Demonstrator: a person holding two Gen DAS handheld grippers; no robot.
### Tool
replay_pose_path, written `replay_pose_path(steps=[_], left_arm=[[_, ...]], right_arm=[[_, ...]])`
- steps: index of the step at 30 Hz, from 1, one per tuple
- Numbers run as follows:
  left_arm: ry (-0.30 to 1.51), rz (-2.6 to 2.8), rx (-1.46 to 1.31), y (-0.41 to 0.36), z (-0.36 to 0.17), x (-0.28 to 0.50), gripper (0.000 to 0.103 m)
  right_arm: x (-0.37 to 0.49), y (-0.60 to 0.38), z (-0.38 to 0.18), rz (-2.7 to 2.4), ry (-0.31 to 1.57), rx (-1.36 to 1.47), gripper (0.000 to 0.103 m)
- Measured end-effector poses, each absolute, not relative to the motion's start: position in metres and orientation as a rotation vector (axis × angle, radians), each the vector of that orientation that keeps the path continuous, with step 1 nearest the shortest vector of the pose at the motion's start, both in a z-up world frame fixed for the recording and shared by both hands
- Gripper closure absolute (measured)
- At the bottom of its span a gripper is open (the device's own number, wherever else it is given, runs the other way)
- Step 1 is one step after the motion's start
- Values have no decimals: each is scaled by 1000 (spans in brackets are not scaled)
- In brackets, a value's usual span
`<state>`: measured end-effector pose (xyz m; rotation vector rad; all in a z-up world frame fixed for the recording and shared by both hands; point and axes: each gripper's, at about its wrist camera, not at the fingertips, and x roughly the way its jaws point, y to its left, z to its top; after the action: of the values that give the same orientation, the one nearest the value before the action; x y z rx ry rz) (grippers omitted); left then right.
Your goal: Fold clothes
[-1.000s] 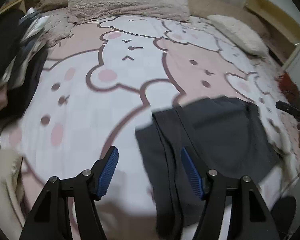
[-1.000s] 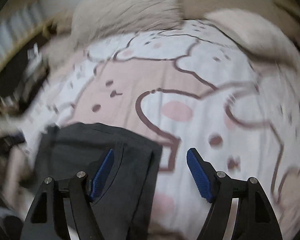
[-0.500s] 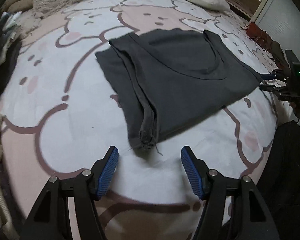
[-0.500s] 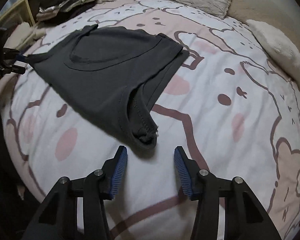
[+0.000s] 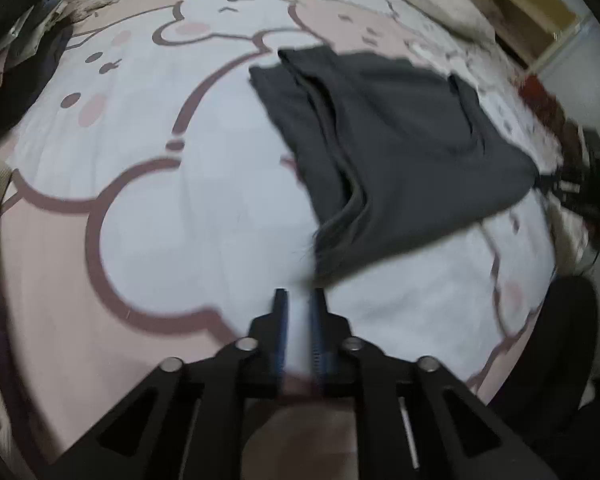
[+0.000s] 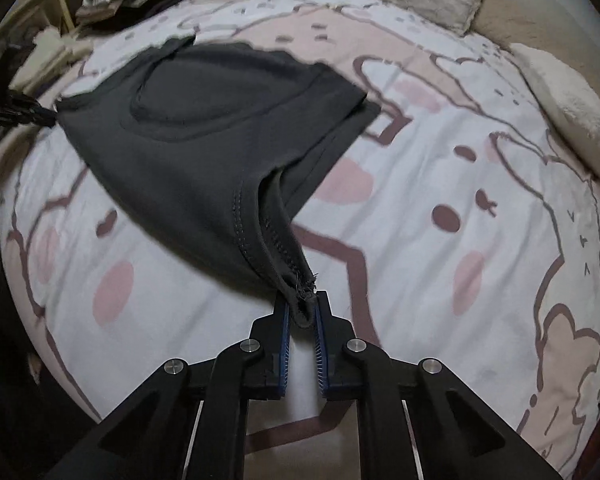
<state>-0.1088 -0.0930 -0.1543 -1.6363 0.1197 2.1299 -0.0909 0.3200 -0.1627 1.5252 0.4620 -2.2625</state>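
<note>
On the bedspread [image 6: 420, 160], both grippers pinch a dark top [image 6: 204, 152] — right gripper [image 6: 301, 308] closing, left gripper [image 5: 299, 296] shut.

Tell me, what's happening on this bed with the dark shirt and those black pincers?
A person is starting to fold a dark shirt lying on a cartoon bedspread, using a handheld gripper in each hand. The right gripper is closing on one bottom corner of the shirt, which sits bunched between its blue pads. The left gripper has shut at the opposite corner; that view is blurred, so how much cloth it caught is unclear. Nothing is folded yet.
</note>
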Motion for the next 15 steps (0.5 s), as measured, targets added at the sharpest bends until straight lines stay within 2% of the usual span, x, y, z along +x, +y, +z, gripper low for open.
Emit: replay_pose_path(steps=[3,7,9,10,15], left_arm=[[150,2158,-1618,-97,-147,-102,94],[110,2207,-1428,-84,-114,-95,93],[97,2202,-1359,-67,-103,-98,85],[108,2203,-1358,-57,-103,-104,76],[244,2189,-1480,-32,-133,-122,73]], right_arm=[[-91,320,-169,-2257,459,1543,92],[-92,324,-170,-2263,408,1557,92],[-93,324,-172,-2268,410,1564,92],[-93,323,-173,-2271,407,1566,92],[-93,331,-175,-2280,321,1563,92]])
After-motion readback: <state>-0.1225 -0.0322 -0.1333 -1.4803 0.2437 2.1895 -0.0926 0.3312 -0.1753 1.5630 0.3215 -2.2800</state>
